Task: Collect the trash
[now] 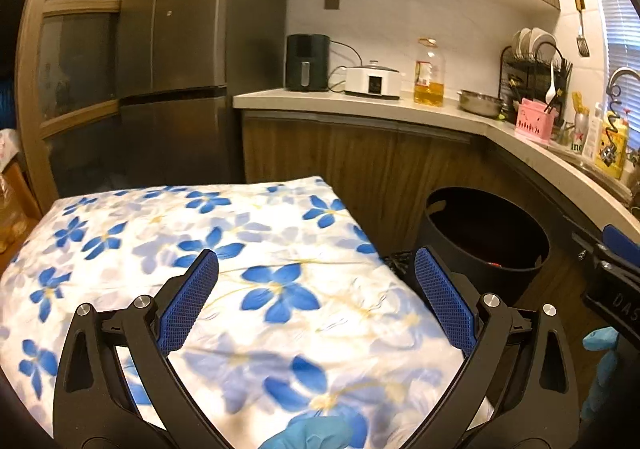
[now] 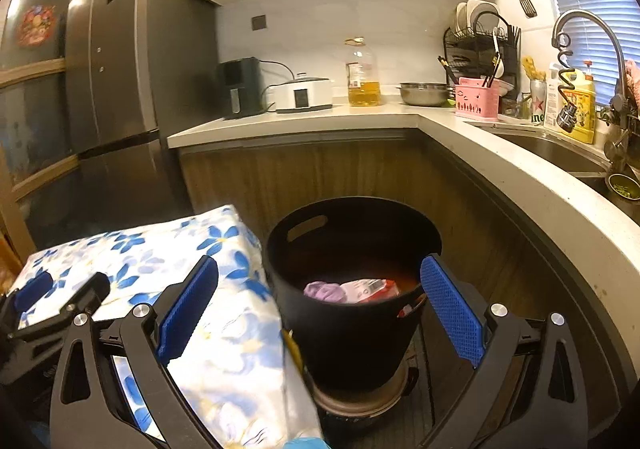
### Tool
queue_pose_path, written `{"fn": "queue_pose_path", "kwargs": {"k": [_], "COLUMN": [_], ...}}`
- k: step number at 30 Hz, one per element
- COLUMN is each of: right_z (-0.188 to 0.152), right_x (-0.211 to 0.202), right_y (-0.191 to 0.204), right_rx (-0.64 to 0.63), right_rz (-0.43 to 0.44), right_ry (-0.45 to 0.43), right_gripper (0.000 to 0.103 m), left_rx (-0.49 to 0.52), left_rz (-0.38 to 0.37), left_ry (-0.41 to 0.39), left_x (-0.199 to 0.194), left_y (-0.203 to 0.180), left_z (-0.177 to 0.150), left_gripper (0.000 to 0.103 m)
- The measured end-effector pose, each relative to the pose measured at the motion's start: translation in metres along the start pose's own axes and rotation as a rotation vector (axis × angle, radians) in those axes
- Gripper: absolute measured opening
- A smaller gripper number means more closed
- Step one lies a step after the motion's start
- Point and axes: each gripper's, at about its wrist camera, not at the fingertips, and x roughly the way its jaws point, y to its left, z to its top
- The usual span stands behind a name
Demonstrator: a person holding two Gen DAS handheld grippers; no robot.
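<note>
A black round bin [image 2: 344, 341] stands on the floor between the table and the counter cabinets. Inside it lie a crumpled purple piece [image 2: 324, 291] and a red and white wrapper [image 2: 370, 289]. My right gripper [image 2: 320, 265] is open just in front of the bin's near rim, with nothing between its blue pads. My left gripper [image 1: 316, 261] is open above the table with the blue-flowered cloth [image 1: 200, 249], also holding nothing. From the left wrist view the bin [image 1: 484, 245] sits to the right of the table, its inside mostly dark. A blue-gloved hand [image 1: 316, 433] shows at the bottom.
An L-shaped counter [image 2: 304, 121] carries an air fryer [image 2: 240, 87], a white cooker [image 2: 302, 93], an oil bottle [image 2: 362, 75], a steel bowl [image 2: 424, 93] and a dish rack [image 2: 478, 45]. The sink [image 2: 560, 153] is at right. A tall dark fridge [image 1: 176, 49] stands behind the table.
</note>
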Motion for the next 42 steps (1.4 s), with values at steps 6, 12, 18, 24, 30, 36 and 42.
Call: {"fn": "queue_pose_path", "kwargs": {"k": [6, 12, 18, 24, 30, 36, 42], "right_z": [-0.013, -0.028, -0.045, -0.055, -0.057, -0.057, -0.058], "right_x": [-0.033, -0.066, -0.092, -0.112, -0.126, -0.129, -0.131], "right_y": [0.020, 0.041, 0.057, 0.066, 0.071, 0.073, 0.073], "right_rx": [-0.020, -0.066, -0.099, -0.114, -0.119, -0.117, -0.116], "right_rz": [0.011, 0.025, 0.038, 0.047, 0.054, 0.069, 0.065], "right_ry": [0.002, 0.000, 0.015, 0.009, -0.010, -0.009, -0.011], "right_gripper": [0.097, 0.097, 0.097, 0.097, 0.097, 0.097, 0.097], "left_rx": [-0.009, -0.034, -0.045, -0.047, -0.051, -0.059, -0.059], "left_rz": [0.037, 0.061, 0.082, 0.095, 0.101, 0.101, 0.094], "left_ry": [-0.018, -0.026, -0.026, -0.037, -0.046, -0.054, -0.053], "left_x": [-0.040, -0.075, -0.102, -0.122, -0.135, -0.141, -0.142], "left_y": [0.023, 0.041, 0.054, 0.064, 0.070, 0.073, 0.073], "left_z": [-0.013, -0.031, -0.044, -0.054, -0.058, -0.059, -0.060], "left_gripper": [0.097, 0.097, 0.097, 0.097, 0.097, 0.097, 0.097]}}
